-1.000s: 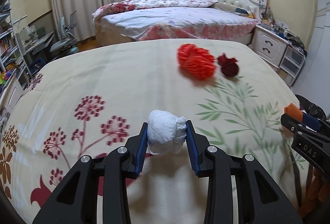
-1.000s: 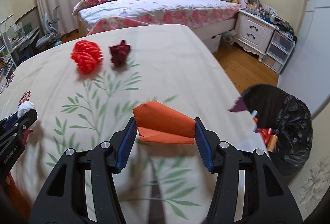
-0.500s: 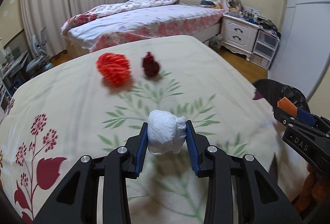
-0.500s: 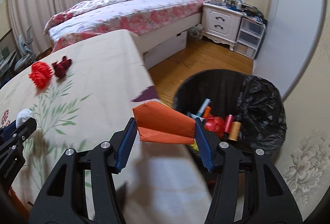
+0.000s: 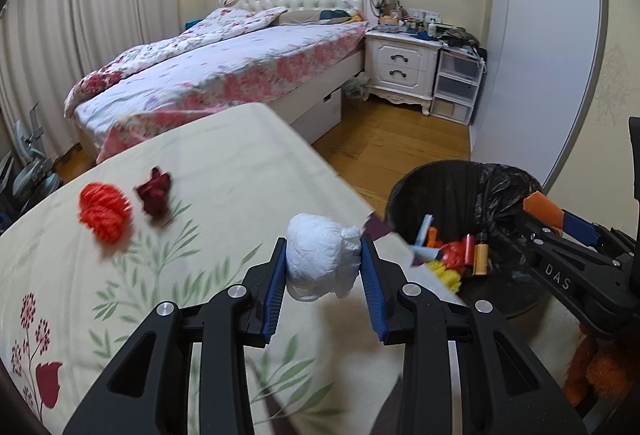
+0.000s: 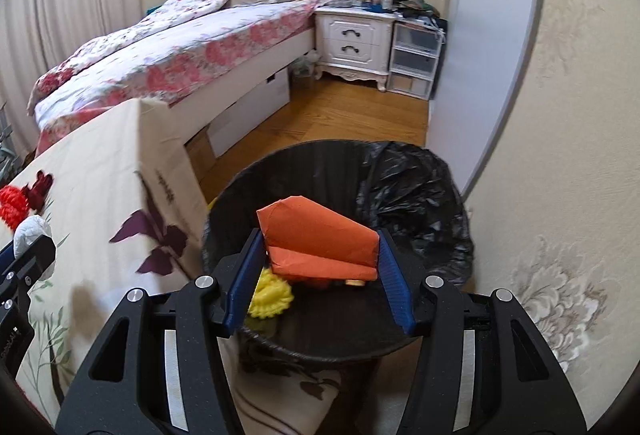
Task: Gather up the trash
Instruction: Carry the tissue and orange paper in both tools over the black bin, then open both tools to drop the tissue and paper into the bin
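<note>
**Spotter:** Where are you holding?

**Me:** My right gripper (image 6: 318, 267) is pinching a folded orange paper (image 6: 316, 243), and I have it over the open mouth of the black-lined trash bin (image 6: 420, 191). My left gripper (image 5: 323, 273) is clamped on a crumpled white paper ball (image 5: 320, 259), above the near right part of the floral-clothed table (image 5: 224, 179), short of the bin (image 5: 448, 187).

**Spotter:** What worries you?

**Me:** The orange paper is light and flat. If I let go while I'm over the near rim, I think it could catch the liner or glide out onto the wooden floor (image 6: 340, 115). I'd want it nearer the middle.

**Spotter:** And the left?

**Me:** If the white ball drops here, it lands on the cloth or rolls off the table edge. The two grippers are also close, so bringing both over the bin could knock them together.

**Spotter:** Anything left?

**Me:** Yes, an orange yarn ball (image 5: 105, 211) and a dark red crumpled piece (image 5: 155, 191) lie side by side, farther left on the table.
</note>
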`<state>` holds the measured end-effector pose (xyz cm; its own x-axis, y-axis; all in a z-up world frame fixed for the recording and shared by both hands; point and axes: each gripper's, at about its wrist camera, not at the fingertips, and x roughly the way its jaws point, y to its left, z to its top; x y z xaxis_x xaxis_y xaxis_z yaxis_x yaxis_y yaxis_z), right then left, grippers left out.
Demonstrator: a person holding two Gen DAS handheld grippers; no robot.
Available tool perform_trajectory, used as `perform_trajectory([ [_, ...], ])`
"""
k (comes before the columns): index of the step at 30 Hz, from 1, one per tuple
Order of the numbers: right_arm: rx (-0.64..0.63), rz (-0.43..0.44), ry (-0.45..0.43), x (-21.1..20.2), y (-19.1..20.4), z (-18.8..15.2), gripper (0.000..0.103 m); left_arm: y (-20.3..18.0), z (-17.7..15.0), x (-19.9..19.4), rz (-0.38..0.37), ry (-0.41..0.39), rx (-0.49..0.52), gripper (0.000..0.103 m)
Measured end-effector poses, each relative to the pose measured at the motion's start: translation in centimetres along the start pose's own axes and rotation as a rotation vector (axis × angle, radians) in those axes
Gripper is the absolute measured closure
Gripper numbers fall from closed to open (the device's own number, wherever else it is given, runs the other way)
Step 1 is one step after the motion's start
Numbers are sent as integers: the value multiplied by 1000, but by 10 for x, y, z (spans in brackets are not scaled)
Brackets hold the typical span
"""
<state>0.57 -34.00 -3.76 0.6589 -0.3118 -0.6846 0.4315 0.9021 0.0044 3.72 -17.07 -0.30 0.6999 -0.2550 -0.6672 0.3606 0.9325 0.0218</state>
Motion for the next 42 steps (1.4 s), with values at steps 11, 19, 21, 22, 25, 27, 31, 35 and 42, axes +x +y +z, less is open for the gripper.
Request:
perform_trajectory([
  [11,55,-45,-2,24,-23,15,48,-44,32,34,-30,-33,65,67],
  [19,94,-86,-13,39,-33,25,48,-60,39,58,-37,-13,93,67],
  [21,98,-97,-16,41,-35,27,48,-63,40,63,-39,-8,95,67],
  [22,101,-101,-16,43,-37,28,48,-65,41,65,-40,-7,96,67],
  [25,109,-109,-13,47,-40,29,48,-69,44,70,-47,0,100,67],
  [27,114,-116,-15,49,-41,30,48,-71,45,74,-51,5,104,67],
  [31,121,-127,-14,53,-44,31,48,-75,48,77,-57,7,108,65],
  [35,129,-140,-19,54,-46,30,38,-78,49,79,-59,14,120,58],
  [42,135,-155,-25,54,-49,30,37,-77,50,80,-54,13,106,35],
])
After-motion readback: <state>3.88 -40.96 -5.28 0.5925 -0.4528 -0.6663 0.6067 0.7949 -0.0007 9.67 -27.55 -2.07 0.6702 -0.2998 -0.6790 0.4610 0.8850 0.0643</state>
